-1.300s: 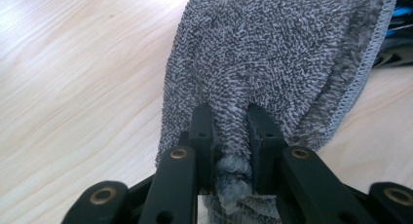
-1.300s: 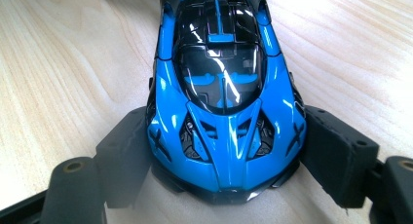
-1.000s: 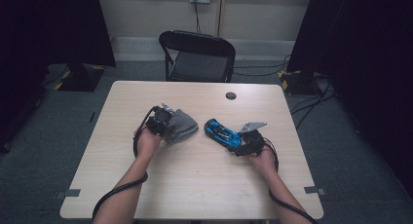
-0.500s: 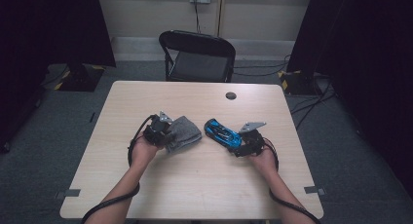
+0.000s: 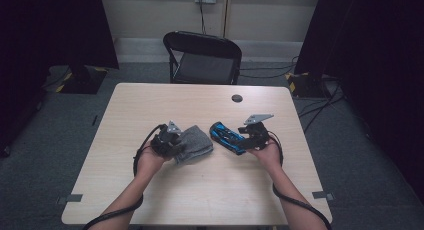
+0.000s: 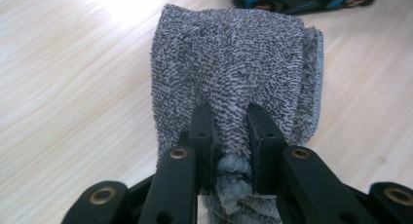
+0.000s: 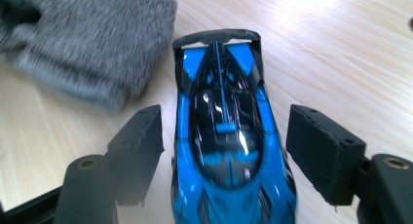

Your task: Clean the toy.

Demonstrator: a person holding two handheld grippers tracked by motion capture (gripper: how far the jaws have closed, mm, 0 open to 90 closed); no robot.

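Note:
A folded grey terry cloth [image 5: 196, 144] lies left of centre on the light wooden table [image 5: 150, 105]. My left gripper [image 5: 169, 141] is shut on the cloth's near edge. In the left gripper view the two jaws pinch a bunched ridge of the cloth [image 6: 229, 53] at the left gripper [image 6: 231, 121]. A blue and black toy race car [image 5: 227, 137] rests just right of the cloth. My right gripper [image 5: 250, 135] straddles the car [image 7: 224, 121]. Its jaws have just been closing, with the car between them and a gap at each pad [image 7: 141, 136].
A black folding chair [image 5: 205, 60] stands beyond the table's far edge. A small dark round disc [image 5: 237, 98] sits on the far part of the table. Dark curtains flank both sides, and cables run across the floor at the right.
My left gripper has drawn the cloth slightly nearer to the person. My right hand has lifted a little at the car, which stays in place.

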